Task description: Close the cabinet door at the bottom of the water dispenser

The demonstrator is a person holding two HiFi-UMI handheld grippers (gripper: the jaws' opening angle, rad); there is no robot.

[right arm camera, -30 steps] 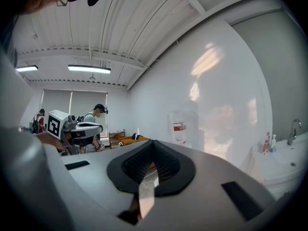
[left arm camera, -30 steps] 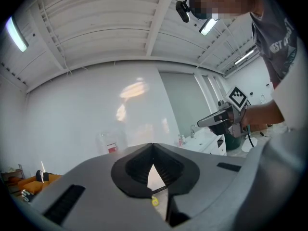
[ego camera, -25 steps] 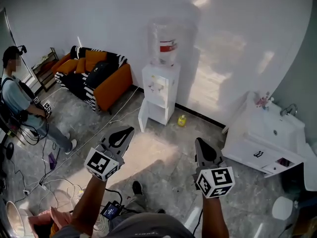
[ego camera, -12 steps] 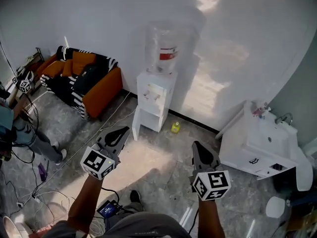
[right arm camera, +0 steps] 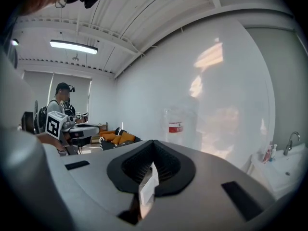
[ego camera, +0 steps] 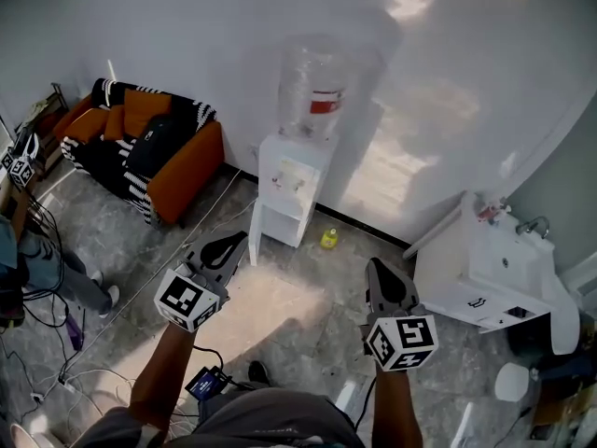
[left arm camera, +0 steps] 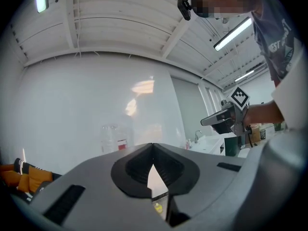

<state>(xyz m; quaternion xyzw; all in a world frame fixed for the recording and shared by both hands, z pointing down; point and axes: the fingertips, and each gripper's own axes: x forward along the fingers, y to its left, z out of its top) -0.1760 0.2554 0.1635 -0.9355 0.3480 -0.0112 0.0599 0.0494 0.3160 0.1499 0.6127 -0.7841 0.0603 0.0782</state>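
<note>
The white water dispenser [ego camera: 297, 177] stands against the far wall with a clear bottle [ego camera: 320, 87] on top. Its bottom cabinet door [ego camera: 254, 234] hangs open to the left of the lower compartment [ego camera: 286, 224]. My left gripper [ego camera: 237, 240] is shut and empty, held level over the floor short of the door. My right gripper [ego camera: 375, 269], also shut and empty, hovers to the right, well short of the dispenser. The left gripper view shows the bottle [left arm camera: 113, 136] beyond the closed left gripper [left arm camera: 153, 146]. The right gripper view shows the bottle [right arm camera: 175, 124] past the closed right gripper [right arm camera: 153, 144].
A small yellow bottle [ego camera: 329, 239] sits on the floor right of the dispenser. An orange and black sofa [ego camera: 149, 152] stands at the left, and a white sink cabinet [ego camera: 485, 273] at the right. Cables [ego camera: 56, 343] trail over the floor, and another person [ego camera: 23, 269] stands at the left edge.
Both grippers have travelled across the floor toward the dispenser. The head view has shifted, so the person at the left has slid almost out of sight. Both stay shut.
</note>
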